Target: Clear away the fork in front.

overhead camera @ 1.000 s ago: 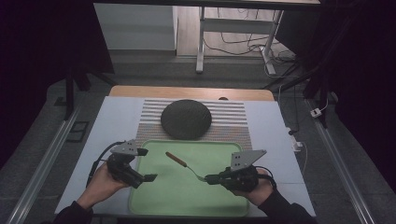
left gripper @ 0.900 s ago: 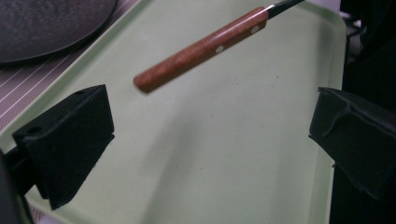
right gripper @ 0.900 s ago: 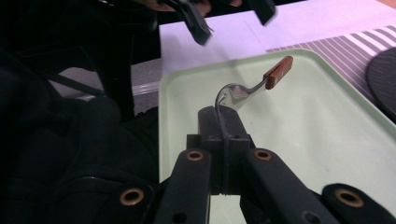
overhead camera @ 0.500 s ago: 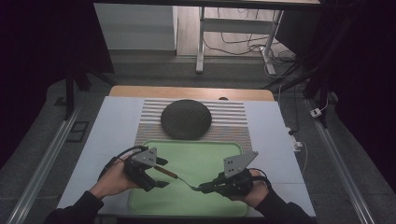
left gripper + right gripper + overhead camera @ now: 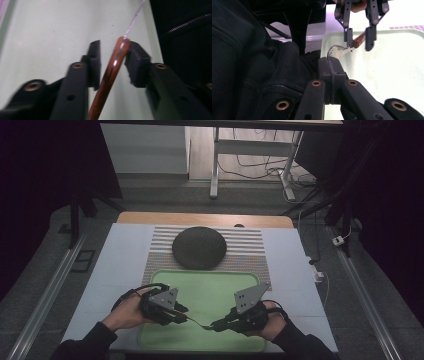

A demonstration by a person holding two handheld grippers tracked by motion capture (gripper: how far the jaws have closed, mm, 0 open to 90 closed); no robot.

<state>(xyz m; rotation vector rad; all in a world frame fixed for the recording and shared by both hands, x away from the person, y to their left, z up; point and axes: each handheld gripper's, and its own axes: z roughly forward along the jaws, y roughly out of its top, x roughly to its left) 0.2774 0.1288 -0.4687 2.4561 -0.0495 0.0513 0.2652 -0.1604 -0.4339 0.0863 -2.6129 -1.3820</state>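
A utensil with a red-brown wooden handle (image 5: 110, 75) and a thin metal front end (image 5: 337, 51) hangs low over the green tray (image 5: 215, 285). My right gripper (image 5: 217, 325) is shut on the metal end, its jaws pressed together on it (image 5: 332, 67). My left gripper (image 5: 182, 316) has come to the handle from the left. Its jaws have just been closing and now stand on either side of the handle (image 5: 113, 62). One pad (image 5: 136, 62) touches the handle's tip, and a narrow gap remains at the other pad (image 5: 95, 65).
A dark round dish (image 5: 199, 247) sits on a striped mat (image 5: 250, 245) behind the tray. The tray lies on a pale table cover (image 5: 120, 265). A dark sleeve (image 5: 249, 62) lies close to the left of my right gripper. Floor rails run along both table sides.
My left hand moved right onto the tray and brought its jaws around the wooden handle, narrowing them. The right gripper kept its hold and hardly shifted.
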